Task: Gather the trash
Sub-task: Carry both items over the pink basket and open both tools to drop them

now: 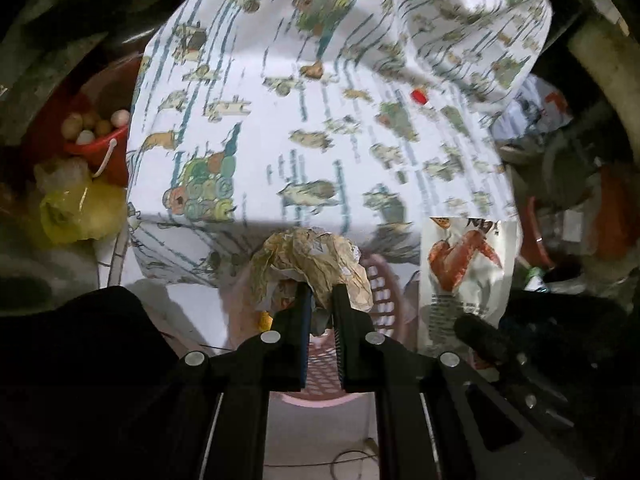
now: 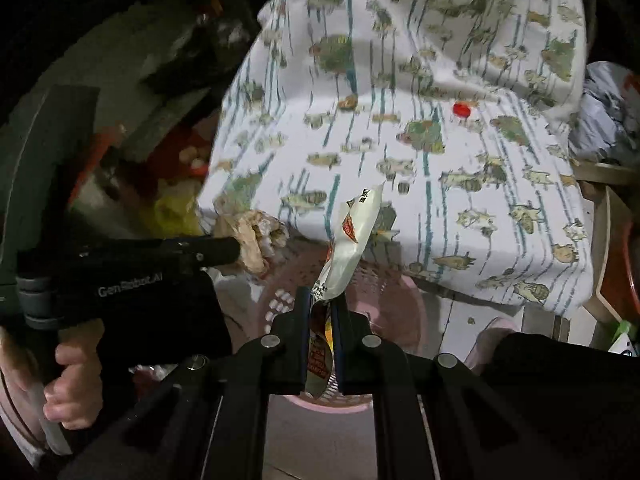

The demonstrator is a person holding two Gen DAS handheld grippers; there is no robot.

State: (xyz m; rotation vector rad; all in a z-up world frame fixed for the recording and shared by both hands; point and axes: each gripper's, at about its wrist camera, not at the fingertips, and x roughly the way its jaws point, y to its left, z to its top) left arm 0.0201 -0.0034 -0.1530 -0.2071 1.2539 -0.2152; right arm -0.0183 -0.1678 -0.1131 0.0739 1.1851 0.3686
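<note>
At 12 o'clock of the left gripper [image 1: 322, 296], crumpled paper [image 1: 310, 264] pinched in narrow jaws over the pink basket [image 1: 376, 292]; light, soft, crushable, best gripped by a fold. At 12 o'clock of the right gripper [image 2: 322, 300], snack wrapper [image 2: 352, 236] clamped by its lower edge above the basket [image 2: 384, 280]; thin, slick, floppy.

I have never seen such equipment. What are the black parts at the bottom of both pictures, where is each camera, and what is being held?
There is no robot here: a person holds one handheld two-finger gripper in each hand, and a fisheye camera on each looks forward along its fingers.

The left camera shows the left gripper shut on a crumpled brown paper wrapper. The right camera shows the right gripper shut on a white snack packet. It also shows the person's left hand holding the other tool.

Both pieces hang over a pink plastic basket. Behind is a surface under a fish-patterned cloth, where a red bottle cap lies.
</note>
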